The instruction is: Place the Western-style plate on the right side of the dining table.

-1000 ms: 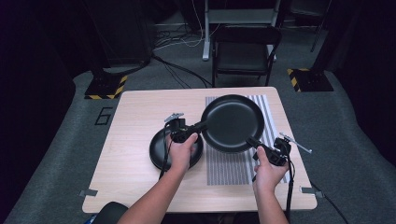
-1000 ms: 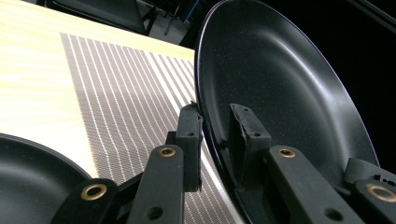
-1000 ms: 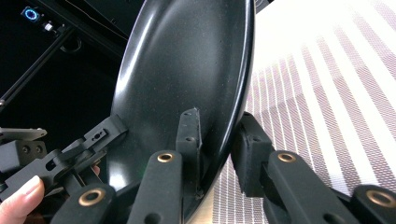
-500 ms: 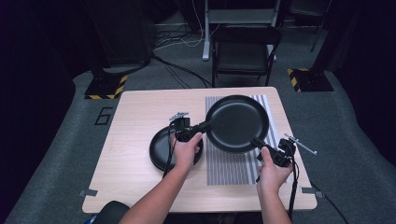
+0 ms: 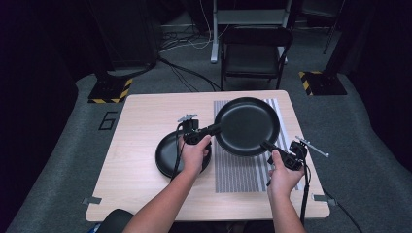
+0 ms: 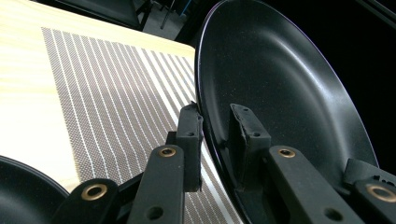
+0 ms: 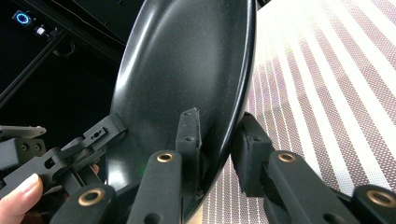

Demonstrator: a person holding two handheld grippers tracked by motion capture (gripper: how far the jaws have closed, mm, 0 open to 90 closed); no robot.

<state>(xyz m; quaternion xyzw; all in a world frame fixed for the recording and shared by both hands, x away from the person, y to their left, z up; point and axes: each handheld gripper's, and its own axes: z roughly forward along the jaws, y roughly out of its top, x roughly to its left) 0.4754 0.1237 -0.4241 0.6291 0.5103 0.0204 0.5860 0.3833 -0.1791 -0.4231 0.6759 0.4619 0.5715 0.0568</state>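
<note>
Together, the left tool (image 5: 206, 132) and the right tool (image 5: 270, 148) pinch the rim of a large black pan (image 5: 248, 125) from opposite sides, each with one jaw inside the bowl and one outside. In the left gripper view the left tool (image 6: 215, 128) clamps the rim of the pan (image 6: 280, 79), which holds nothing; the right gripper view shows the right tool (image 7: 217, 133) doing likewise. Held between the two, the pan sits above the striped mat (image 5: 243, 170), its underside hidden. Just left of the mat, a smaller black dish (image 5: 167, 158) rests on the tabletop (image 5: 136, 145), partly under the left hand (image 5: 194, 155); no contents are visible.
</note>
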